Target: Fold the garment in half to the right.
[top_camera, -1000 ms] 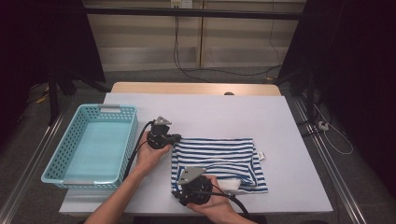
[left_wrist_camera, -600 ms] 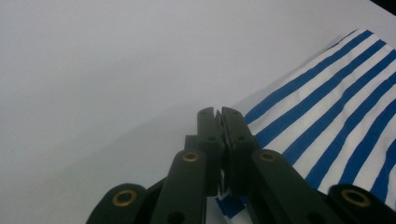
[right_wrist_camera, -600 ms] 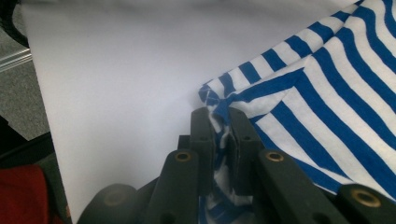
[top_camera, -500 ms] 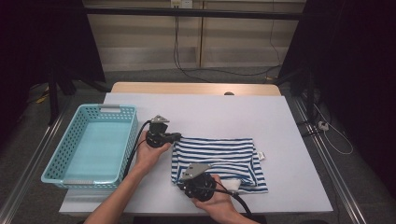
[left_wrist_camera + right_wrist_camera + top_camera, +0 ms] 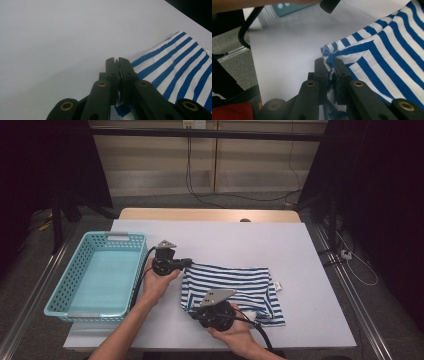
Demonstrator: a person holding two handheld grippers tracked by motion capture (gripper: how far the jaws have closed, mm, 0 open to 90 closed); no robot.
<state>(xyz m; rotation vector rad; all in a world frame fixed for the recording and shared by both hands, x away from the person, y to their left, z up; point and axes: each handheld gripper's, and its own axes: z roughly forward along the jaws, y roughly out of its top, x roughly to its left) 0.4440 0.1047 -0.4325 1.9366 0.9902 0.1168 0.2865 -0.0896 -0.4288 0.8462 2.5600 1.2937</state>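
striped cloth [image 5: 235, 285]: flat on white surface [image 5: 300, 255], right of basket [image 5: 95, 275] | left gripper [image 5: 116, 61]: fingers pinching cloth's far-left corner | right gripper [image 5: 329, 62]: fingers just closed, pinching near-left corner

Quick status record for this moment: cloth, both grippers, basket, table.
cloth: blue-and-white striped shirt, lying flat on the table, folded
left gripper: jaws shut on the shirt's far left corner; fabric shows between them low in the left gripper view
right gripper: jaws have just been closing and now pinch the bunched near left corner of the shirt
basket: turquoise, on the table's left side, nothing visible in it
table: white top, shirt right of the basket
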